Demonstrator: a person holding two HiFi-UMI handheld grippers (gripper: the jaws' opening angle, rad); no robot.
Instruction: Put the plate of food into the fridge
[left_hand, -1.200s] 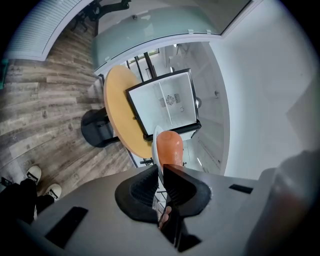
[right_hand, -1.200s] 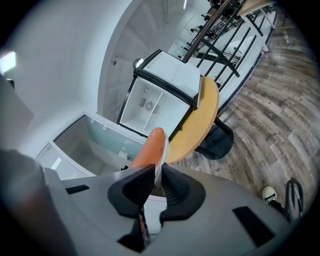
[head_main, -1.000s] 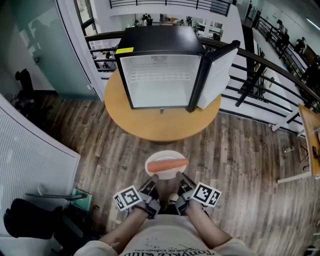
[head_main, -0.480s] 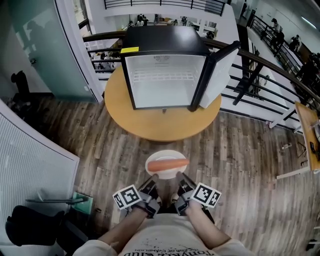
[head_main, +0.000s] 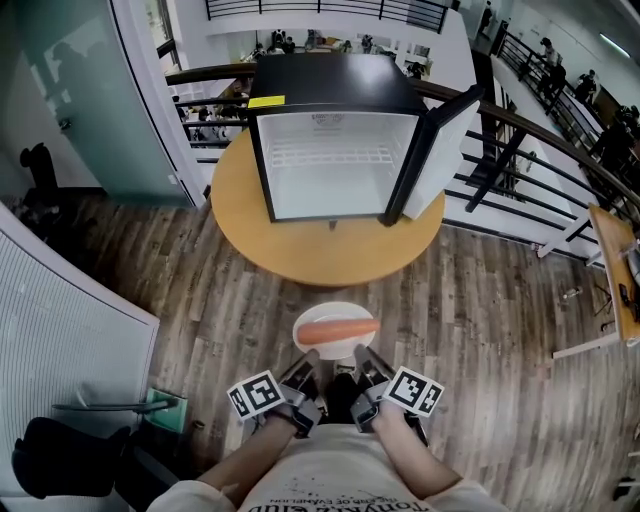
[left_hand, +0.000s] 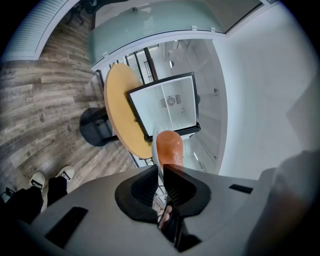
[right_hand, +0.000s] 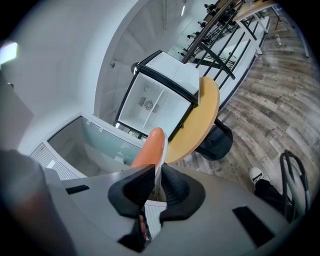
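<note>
A white plate (head_main: 331, 310) with a long orange piece of food (head_main: 337, 330) hangs level above the wooden floor, a short way in front of the round table (head_main: 300, 255). My left gripper (head_main: 309, 357) is shut on the plate's near rim at the left. My right gripper (head_main: 359, 354) is shut on the same rim at the right. In the left gripper view the food (left_hand: 169, 146) rises just beyond the closed jaws, and in the right gripper view the food (right_hand: 150, 149) does the same. The black mini fridge (head_main: 335, 130) stands on the table, with its door (head_main: 447, 135) swung open to the right and its white inside showing.
A black metal railing (head_main: 530, 150) runs behind and to the right of the table. A glass wall (head_main: 70, 90) stands at the left, and a white slatted panel (head_main: 60, 330) at the near left. The table's dark base (right_hand: 214, 141) stands on the floor.
The plate and both grippers have edged a little toward the table, so the fridge sits slightly lower in the head view. Both grips are unchanged.
</note>
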